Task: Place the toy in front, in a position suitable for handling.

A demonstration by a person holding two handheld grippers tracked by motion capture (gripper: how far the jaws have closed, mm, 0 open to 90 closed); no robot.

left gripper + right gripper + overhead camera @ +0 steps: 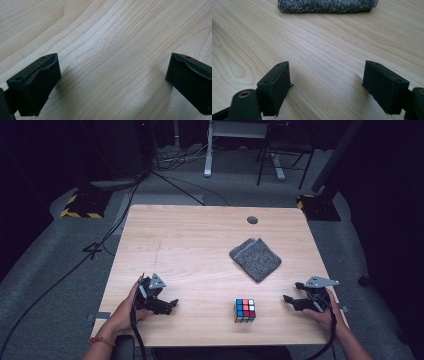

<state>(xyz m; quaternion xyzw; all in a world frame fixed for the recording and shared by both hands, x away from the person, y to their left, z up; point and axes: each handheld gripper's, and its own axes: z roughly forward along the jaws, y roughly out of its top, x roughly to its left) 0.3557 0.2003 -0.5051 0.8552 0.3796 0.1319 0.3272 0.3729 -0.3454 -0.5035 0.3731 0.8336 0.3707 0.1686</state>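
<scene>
Two hand-held claws rest low over a pale wooden desk [200,245], one at each near corner, each gripped by a person's hand coming in from the near edge. The left claw [172,304] points toward the middle of the desk; in the left gripper view its two black jaws stand wide apart with nothing but bare wood grain between them. The right claw [287,299] points back toward the left one, and in the right gripper view its jaws are likewise spread wide, holding nothing, with bare desk between them. Between the two claws, nearer to the right claw than to the left and close to the near edge, a colourful puzzle cube [245,310] sits flat on the desk, apart from both claws. Beyond the cube, and ahead of the right claw's spread jaws, a folded grey cloth [255,258] lies flat on the wood, well apart from either claw; the right gripper view shows its fuzzy near edge [327,6] across the top. Farther still, near the far edge, a small round grey cap [252,220] is set into the desk.
</scene>
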